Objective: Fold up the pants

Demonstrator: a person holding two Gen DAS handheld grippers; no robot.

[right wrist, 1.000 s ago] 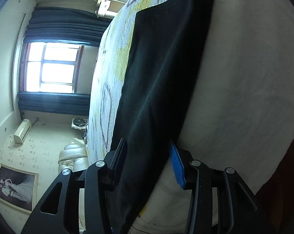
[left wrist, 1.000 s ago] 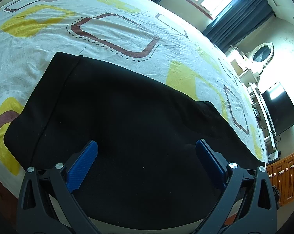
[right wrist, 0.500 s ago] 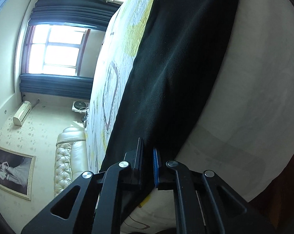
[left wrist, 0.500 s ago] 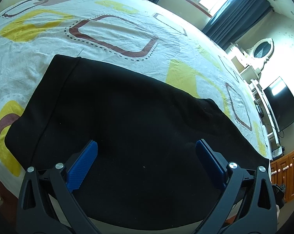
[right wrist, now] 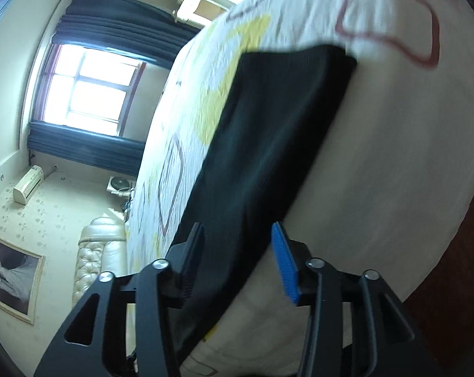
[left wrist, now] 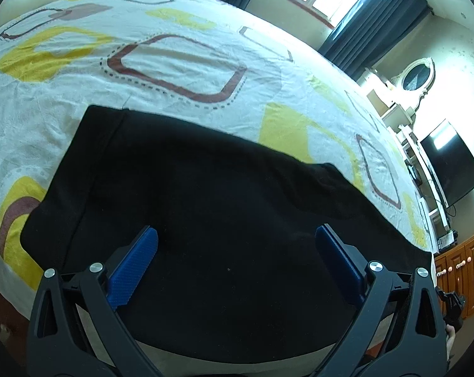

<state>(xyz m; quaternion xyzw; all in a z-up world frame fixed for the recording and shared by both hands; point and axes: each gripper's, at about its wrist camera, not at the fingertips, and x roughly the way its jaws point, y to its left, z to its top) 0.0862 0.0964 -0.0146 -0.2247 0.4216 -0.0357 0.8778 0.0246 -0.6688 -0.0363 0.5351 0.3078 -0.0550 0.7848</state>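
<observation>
Black pants (left wrist: 205,194) lie flat along the near edge of a bed with a white sheet (left wrist: 180,72) printed with yellow and brown shapes. My left gripper (left wrist: 235,257) is open, its blue fingers (left wrist: 133,267) spread wide just above the cloth. In the right wrist view the pants (right wrist: 268,144) run away from me as a long folded strip. My right gripper (right wrist: 240,251) is open, its jaws either side of the pants' near end, with cloth lying between them.
A window with dark curtains (left wrist: 362,28) stands beyond the bed. A television (left wrist: 450,163) and wooden cabinet (left wrist: 463,267) are at the right. A padded headboard (right wrist: 92,251) and a framed picture (right wrist: 7,276) show in the right wrist view.
My right gripper closed on the pants' near end half a second ago and has opened again, and its view has shifted. The left gripper stays open, drawing back slightly.
</observation>
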